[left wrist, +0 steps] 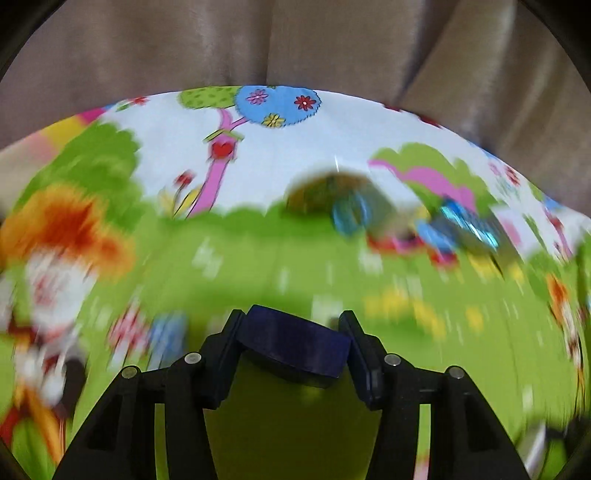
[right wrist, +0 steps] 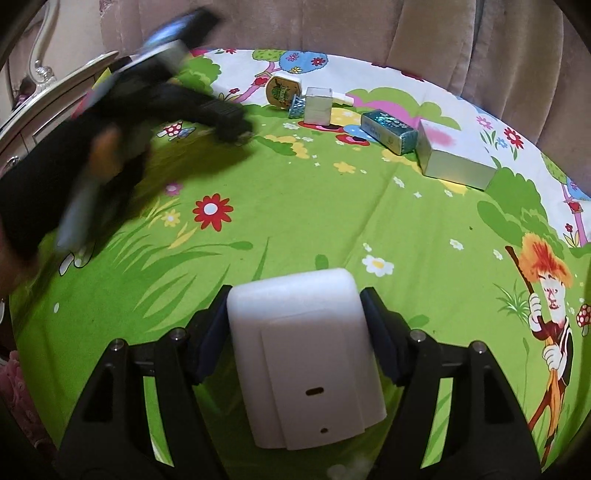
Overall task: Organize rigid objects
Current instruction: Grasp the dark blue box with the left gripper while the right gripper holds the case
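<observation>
In the left wrist view my left gripper (left wrist: 291, 326) is shut on a dark blue round disc (left wrist: 295, 345), with a pad against each side of it. The picture around it is smeared. My right gripper (right wrist: 295, 299) is shut on a white plastic box (right wrist: 303, 350) with rounded corners, held above the green cartoon tablecloth (right wrist: 295, 206). The right wrist view also shows the left gripper (right wrist: 229, 123) as a black blur at the upper left, with a dark sleeve (right wrist: 44, 177) behind it.
A row stands at the far side of the cloth: a round green tin (right wrist: 282, 90), a small blue piece (right wrist: 297, 107), a silver box (right wrist: 317, 105), a teal box (right wrist: 389, 131) and a larger silver box (right wrist: 454, 158). Brown curtains (right wrist: 332, 26) hang behind.
</observation>
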`<state>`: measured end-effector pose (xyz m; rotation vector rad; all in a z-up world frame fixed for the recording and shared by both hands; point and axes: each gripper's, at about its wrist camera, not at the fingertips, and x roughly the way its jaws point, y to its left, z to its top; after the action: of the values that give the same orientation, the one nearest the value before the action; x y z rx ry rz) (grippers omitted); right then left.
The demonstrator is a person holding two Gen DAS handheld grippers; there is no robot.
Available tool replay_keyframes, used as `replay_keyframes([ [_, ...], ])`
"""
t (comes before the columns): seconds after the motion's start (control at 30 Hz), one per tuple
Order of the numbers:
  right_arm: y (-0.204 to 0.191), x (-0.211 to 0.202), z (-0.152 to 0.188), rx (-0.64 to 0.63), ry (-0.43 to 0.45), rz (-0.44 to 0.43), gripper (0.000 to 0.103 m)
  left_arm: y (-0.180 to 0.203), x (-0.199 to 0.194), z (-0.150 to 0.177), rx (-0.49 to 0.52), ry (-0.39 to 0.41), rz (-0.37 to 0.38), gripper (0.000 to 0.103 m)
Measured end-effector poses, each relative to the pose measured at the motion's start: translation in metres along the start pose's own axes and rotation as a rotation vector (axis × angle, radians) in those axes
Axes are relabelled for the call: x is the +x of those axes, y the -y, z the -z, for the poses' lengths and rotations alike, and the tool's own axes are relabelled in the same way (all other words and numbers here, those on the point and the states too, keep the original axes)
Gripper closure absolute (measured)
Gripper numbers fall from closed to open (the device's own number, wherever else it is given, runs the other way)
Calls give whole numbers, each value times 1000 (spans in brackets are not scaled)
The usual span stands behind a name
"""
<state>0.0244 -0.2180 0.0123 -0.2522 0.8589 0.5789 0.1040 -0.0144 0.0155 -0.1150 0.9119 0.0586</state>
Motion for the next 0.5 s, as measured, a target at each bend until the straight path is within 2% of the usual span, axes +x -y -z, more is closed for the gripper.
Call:
replay_keyframes([
  [0.13, -8, -8, 6, 48, 6, 58, 32, -17, -55, 57, -10, 33, 27, 50],
  [0.27, -27, -33, 18, 134, 62, 58, 34, -30, -108, 103, 12, 82, 10, 50],
  [0.37, -50, -61, 22, 152, 138, 90, 34, -35, -147, 122, 11, 165, 5, 50],
  [0.5, -85, -106, 29, 137, 253, 119, 35, -33, -187, 129, 21, 282, 18, 50],
])
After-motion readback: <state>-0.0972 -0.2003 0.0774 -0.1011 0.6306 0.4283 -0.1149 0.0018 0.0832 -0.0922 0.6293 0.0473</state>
